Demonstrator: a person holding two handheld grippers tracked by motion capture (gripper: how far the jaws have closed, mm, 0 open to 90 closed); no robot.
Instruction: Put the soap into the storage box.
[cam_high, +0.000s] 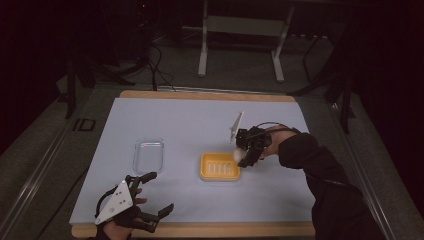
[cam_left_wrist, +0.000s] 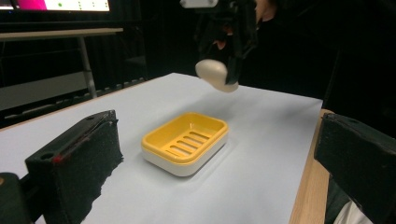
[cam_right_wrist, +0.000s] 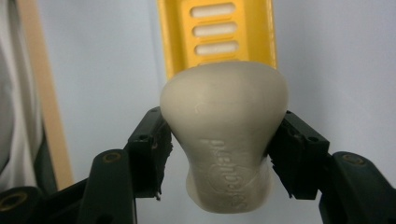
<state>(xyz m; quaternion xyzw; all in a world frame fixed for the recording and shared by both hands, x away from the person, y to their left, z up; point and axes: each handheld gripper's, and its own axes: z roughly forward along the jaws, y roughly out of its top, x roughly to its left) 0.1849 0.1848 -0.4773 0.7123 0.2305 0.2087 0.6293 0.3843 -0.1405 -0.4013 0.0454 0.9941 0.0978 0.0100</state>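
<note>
The right gripper (cam_high: 243, 156) holds a pale soap bar (cam_right_wrist: 226, 130) tight between its jaws, in the air above the yellow soap dish (cam_high: 220, 166). The left gripper (cam_high: 151, 197) rests wide open and empty near the table edge (cam_high: 210, 229).

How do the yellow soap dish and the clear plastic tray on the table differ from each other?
The yellow soap dish is opaque, with a white base under a slotted yellow insert; the clear tray is transparent and shows no slots. The soap dish lies near the table's middle, with the right gripper holding a pale bar of soap above it; the tray lies further left with nothing over it. Both are rounded rectangles, empty, flat on the pale mat.
</note>
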